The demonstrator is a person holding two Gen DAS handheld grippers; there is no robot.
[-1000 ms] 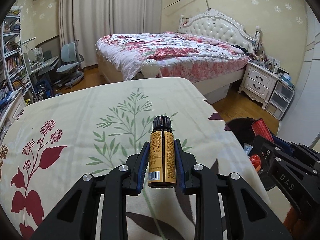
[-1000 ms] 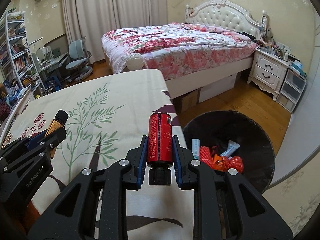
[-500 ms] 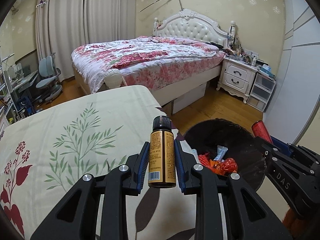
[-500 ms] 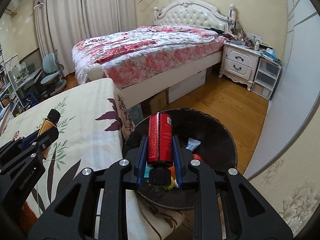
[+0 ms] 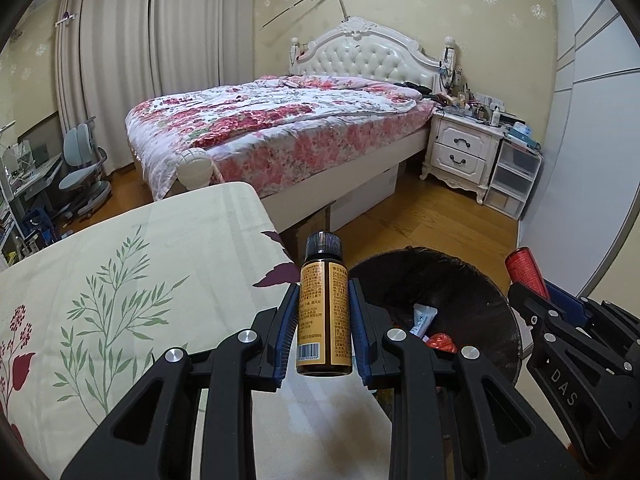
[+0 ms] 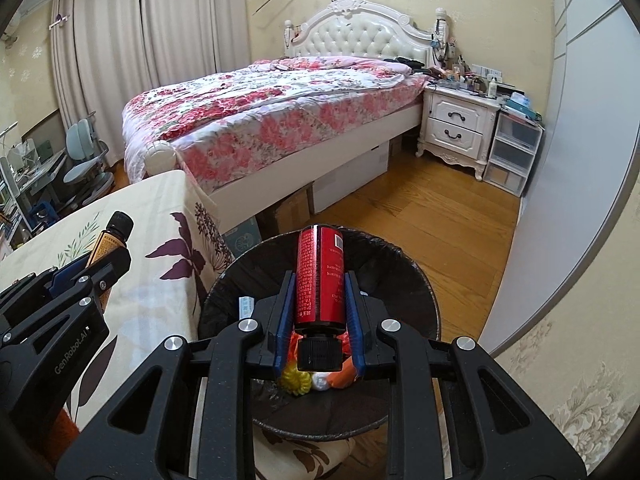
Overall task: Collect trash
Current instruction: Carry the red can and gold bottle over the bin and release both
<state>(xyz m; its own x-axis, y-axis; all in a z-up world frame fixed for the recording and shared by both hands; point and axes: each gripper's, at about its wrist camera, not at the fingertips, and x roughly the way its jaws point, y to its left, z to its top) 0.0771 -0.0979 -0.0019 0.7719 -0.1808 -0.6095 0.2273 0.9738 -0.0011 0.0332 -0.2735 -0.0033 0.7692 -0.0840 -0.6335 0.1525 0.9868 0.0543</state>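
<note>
My left gripper is shut on a small brown bottle with an orange label and a black cap pointing away from me. It hangs over the table's right edge, beside the black trash bin. My right gripper is shut on a red bottle, its black cap toward me, held directly above the trash bin. Wrappers and other scraps lie inside the bin. Each gripper shows at the edge of the other's view: the right gripper with the red bottle, the left gripper with the brown bottle.
A table with a cream leaf-printed cloth is to the left of the bin. Beyond it are a bed with a floral cover, boxes under it, a white nightstand, plastic drawers and wooden floor. A desk chair stands far left.
Both grippers have swung right, off the table toward the bin, each still holding its bottle. The red bottle now hangs over the bin's opening; the brown bottle is at the table's edge.
</note>
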